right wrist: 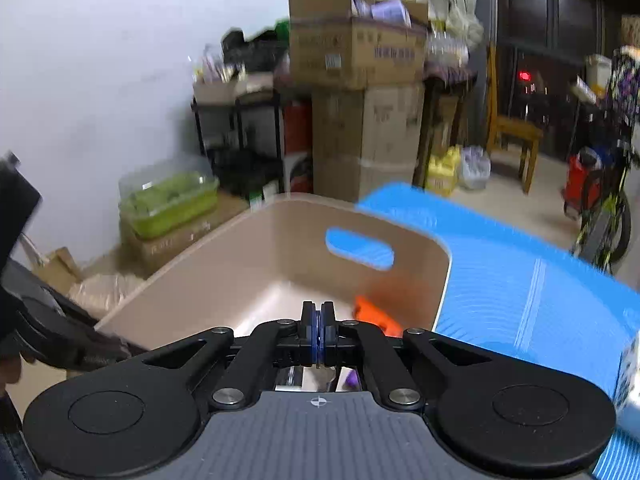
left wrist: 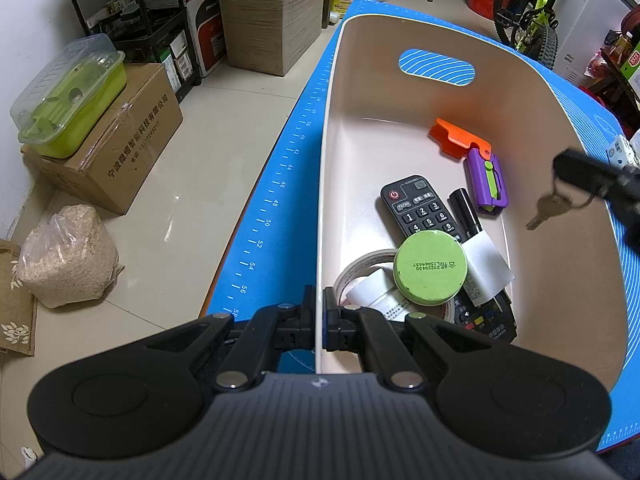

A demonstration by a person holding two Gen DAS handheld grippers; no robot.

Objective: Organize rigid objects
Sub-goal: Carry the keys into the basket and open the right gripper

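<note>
Left wrist view: remote (left wrist: pixel 418 210), green lid (left wrist: pixel 429 267), tape (left wrist: pixel 360 270) crowding bin (left wrist: pixel 560 300).

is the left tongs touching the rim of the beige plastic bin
Touching. The left wrist view shows the left tongs shut on the near rim of the beige plastic bin, one finger on each side of the wall.

Left gripper (left wrist: pixel 319 322) fingers (left wrist: pixel 308 312) astride beige bin (left wrist: pixel 560 280) wall; key (left wrist: pixel 546 210) dangling above.
</note>
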